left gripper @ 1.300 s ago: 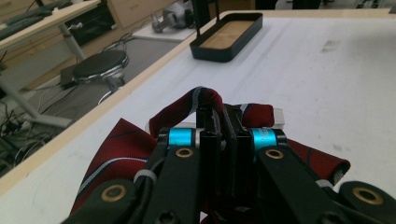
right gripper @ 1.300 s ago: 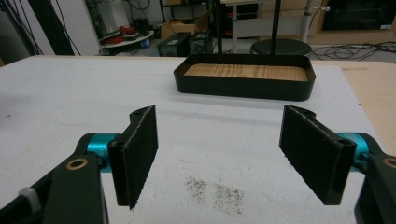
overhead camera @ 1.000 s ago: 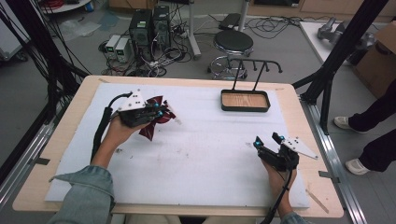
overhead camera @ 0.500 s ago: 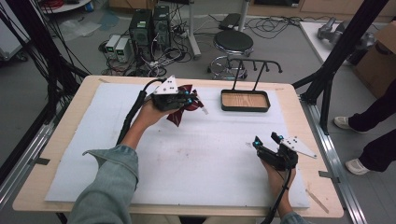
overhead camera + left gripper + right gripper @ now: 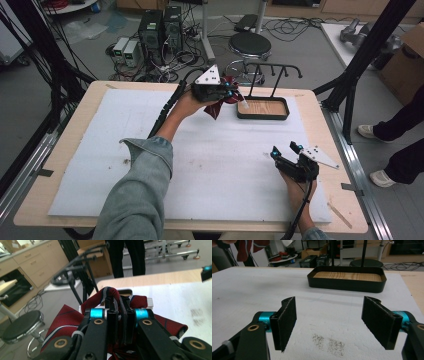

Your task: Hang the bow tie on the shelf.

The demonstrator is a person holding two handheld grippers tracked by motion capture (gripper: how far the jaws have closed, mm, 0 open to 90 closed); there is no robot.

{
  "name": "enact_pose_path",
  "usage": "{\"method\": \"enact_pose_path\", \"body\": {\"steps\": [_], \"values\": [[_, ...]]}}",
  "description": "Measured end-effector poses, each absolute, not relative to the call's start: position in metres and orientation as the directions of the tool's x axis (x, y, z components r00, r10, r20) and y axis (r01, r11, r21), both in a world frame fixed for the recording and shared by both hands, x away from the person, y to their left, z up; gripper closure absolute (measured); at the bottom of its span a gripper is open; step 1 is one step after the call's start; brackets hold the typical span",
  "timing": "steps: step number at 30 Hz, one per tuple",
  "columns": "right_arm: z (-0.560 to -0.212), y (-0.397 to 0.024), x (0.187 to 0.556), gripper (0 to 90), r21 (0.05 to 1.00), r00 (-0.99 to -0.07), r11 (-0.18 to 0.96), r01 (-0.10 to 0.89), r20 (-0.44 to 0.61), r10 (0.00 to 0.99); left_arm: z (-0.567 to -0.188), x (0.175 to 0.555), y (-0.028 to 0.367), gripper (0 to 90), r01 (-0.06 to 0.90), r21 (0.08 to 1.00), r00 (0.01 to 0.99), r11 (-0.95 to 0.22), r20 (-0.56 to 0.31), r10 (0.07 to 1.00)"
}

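The right gripper (image 5: 285, 152) rests on the white mat (image 5: 100, 150), jaws spread wide with nothing between them. Beyond it sits a black tray (image 5: 263, 108) with a bare wooden floor. Just left of the tray, the left gripper (image 5: 231, 94) is clamped tight on a red striped necktie (image 5: 216, 106), lifted off the mat.

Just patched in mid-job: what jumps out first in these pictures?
The dark red striped tie, bunched in the shut left hand-held gripper, is held up beside the black tray with a wooden floor at the table's far edge. The right hand-held gripper rests open near the front right, nothing between its pads.
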State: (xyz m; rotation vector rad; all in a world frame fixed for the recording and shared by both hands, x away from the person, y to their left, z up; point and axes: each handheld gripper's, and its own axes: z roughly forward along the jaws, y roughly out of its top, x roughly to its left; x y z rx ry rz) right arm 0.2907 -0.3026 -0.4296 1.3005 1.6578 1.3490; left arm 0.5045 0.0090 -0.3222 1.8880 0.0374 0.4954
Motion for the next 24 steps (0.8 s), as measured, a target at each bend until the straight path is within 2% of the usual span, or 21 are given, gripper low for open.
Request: {"method": "enact_pose_path", "body": {"steps": [14,24], "values": [[-0.430,-0.303,0.291,27.2,0.952,-0.321,-0.007,0.306,0.110,0.941,-0.295,0.516,-0.002,85.6,-0.268,0.925,0.881,-0.268,0.348,0.321],[-0.431,-0.303,0.291,27.3,0.949,-0.325,-0.010,0.316,0.119,0.938,-0.307,0.532,-0.007,85.7,-0.269,0.945,0.858,-0.186,0.323,0.399]]}}
